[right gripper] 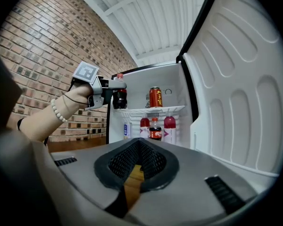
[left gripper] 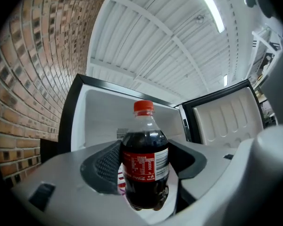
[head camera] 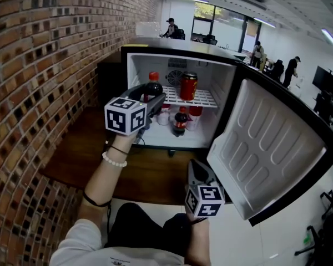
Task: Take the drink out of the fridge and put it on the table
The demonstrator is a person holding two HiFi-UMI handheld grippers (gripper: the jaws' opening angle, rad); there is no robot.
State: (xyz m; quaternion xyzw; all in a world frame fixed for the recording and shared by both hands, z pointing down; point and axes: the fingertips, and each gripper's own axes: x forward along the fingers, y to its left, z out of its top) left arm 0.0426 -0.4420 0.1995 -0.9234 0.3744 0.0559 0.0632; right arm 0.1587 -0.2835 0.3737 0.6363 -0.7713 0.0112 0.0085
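Observation:
My left gripper (head camera: 155,97) is shut on a cola bottle (head camera: 153,83) with a red cap and holds it upright at the left front of the open fridge (head camera: 228,76), level with the upper shelf. In the left gripper view the bottle (left gripper: 145,161) fills the gap between both pads. The right gripper view shows the bottle (right gripper: 119,94) hanging clear of the wire shelf (right gripper: 153,110). My right gripper (head camera: 197,168) hangs low in front of the fridge, over the wooden table's (head camera: 150,173) front edge. Its jaws (right gripper: 139,149) are shut with nothing in them.
A red can (head camera: 188,86) stands on the upper shelf. A second cola bottle (head camera: 180,121) and red-capped bottles stand below it. The fridge door (head camera: 266,143) swings open to the right. A brick wall (head camera: 39,93) runs close along the left. People stand far behind.

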